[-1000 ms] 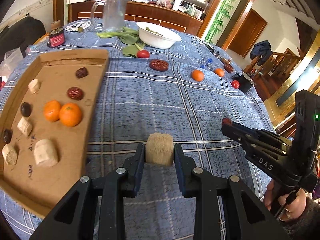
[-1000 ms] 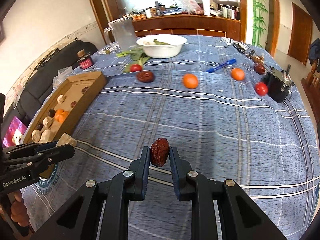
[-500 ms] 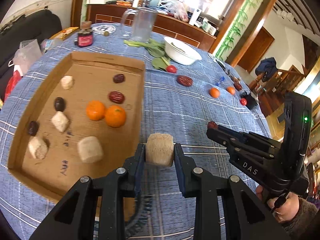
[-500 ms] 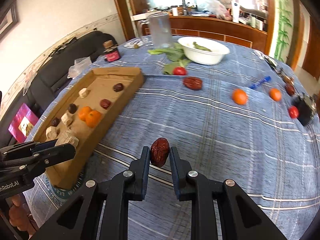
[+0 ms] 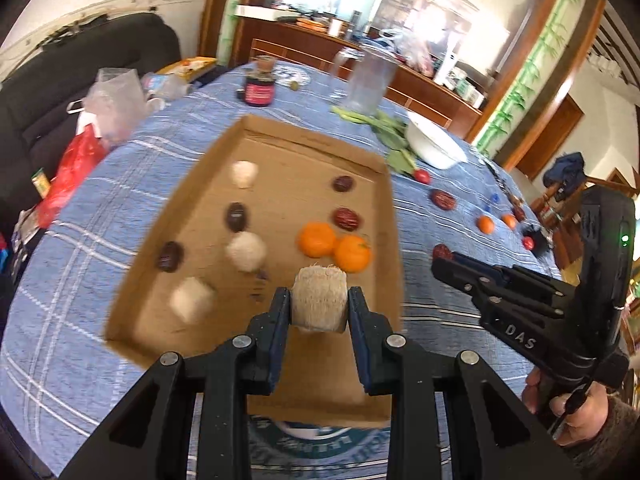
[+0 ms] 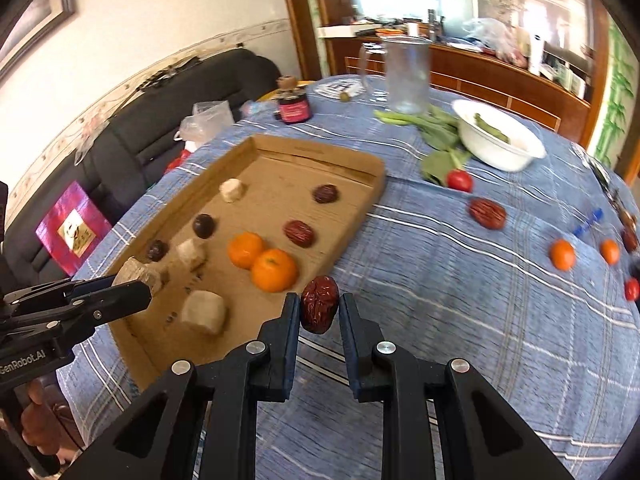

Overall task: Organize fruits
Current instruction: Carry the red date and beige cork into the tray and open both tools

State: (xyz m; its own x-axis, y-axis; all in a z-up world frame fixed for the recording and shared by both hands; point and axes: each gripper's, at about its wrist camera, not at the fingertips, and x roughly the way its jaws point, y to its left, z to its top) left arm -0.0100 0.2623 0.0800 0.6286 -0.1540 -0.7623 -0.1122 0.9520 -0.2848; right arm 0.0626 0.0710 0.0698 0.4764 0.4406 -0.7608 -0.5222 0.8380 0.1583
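Note:
My left gripper (image 5: 319, 308) is shut on a pale fibrous chunk (image 5: 319, 298) and holds it over the near right part of the cardboard tray (image 5: 280, 128). The tray holds two oranges (image 5: 334, 244), several dark red dates (image 5: 346, 218) and several pale chunks (image 5: 245, 251). My right gripper (image 6: 319, 312) is shut on a wrinkled red date (image 6: 319, 303), above the cloth just right of the tray's near corner (image 6: 360, 216). On the cloth lie another date (image 6: 487, 213), two oranges (image 6: 562, 255) and cherry tomatoes (image 6: 459, 180).
A white bowl (image 6: 500, 148) with greens, a clear pitcher (image 6: 406, 76) and a dark jar (image 6: 293, 106) stand at the far side of the blue plaid table (image 6: 460, 300). A blue pen (image 6: 587, 222) lies at the right. A black sofa (image 6: 132, 128) with bags is at the left.
Both grippers have moved left toward the tray with their loads. The left one has gone from above the cloth to above the tray; the right one has reached the tray's near right edge.

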